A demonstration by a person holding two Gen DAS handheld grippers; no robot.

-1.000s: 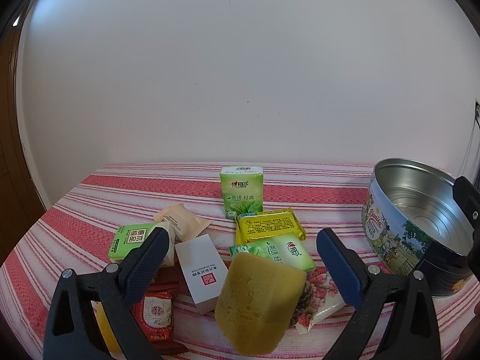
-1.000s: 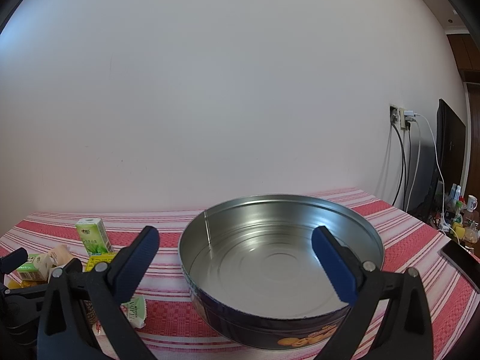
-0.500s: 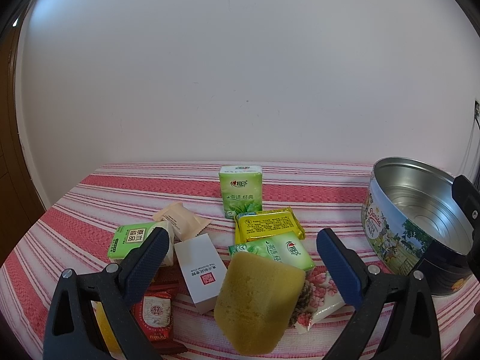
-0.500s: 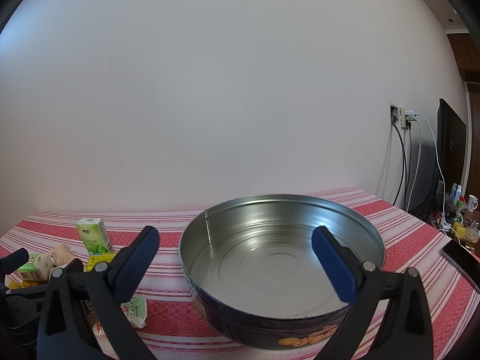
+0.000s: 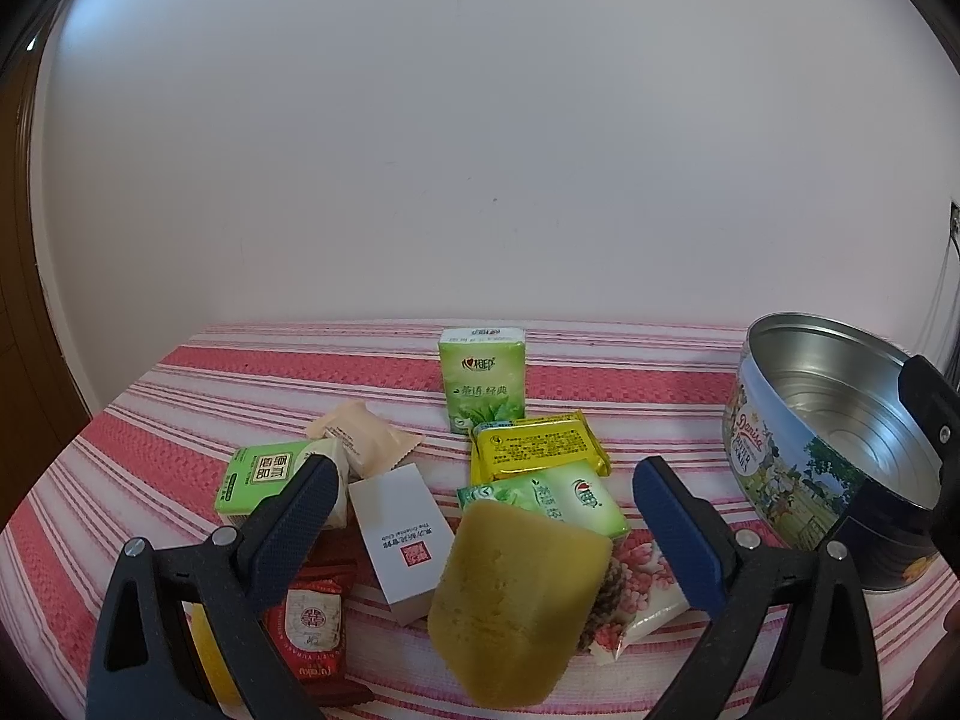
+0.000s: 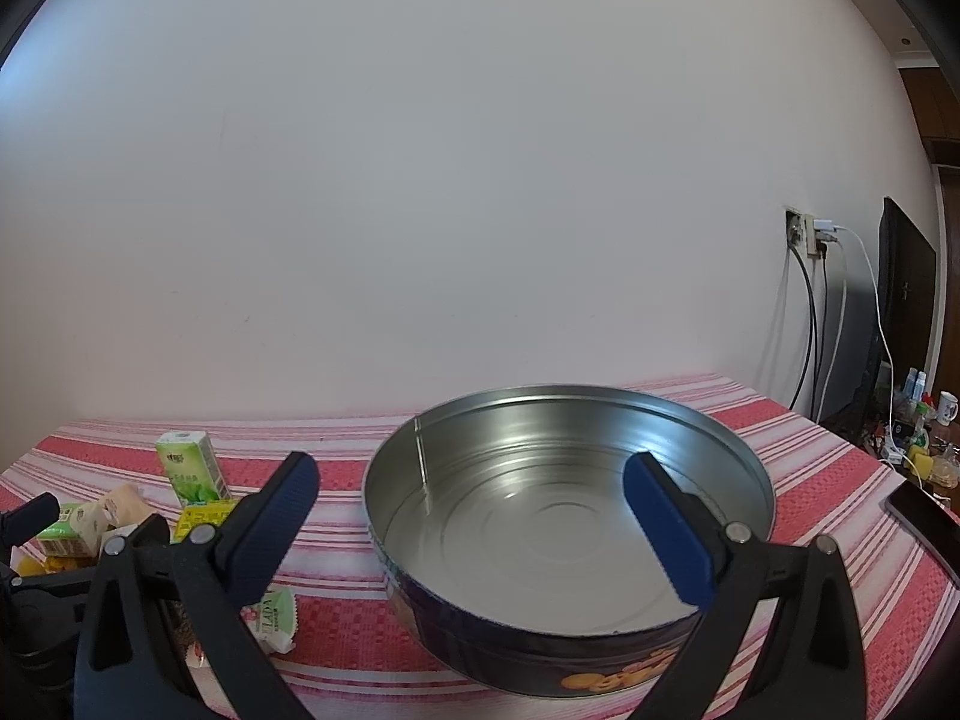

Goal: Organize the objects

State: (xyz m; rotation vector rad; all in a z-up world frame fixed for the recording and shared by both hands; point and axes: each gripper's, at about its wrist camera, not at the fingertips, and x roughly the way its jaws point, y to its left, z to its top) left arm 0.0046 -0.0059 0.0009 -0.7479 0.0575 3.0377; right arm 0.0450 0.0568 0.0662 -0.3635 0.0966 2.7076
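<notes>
In the left wrist view, the left gripper point(image 5: 480, 510) hung with jaws apart above a yellow sponge point(image 5: 516, 588) amid packets on the striped tabletop point(image 5: 150, 420); the cookie tin point(image 5: 798, 450) stood right of the sponge. In the right wrist view, the right gripper point(image 6: 468, 516), jaws apart, faced the tin point(image 6: 540, 642), bare cloth beyond it.

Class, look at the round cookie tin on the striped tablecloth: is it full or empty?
Empty. The right wrist view looks straight into the cookie tin and shows only bare shiny metal floor and walls; the packets remain outside on the tablecloth.
</notes>
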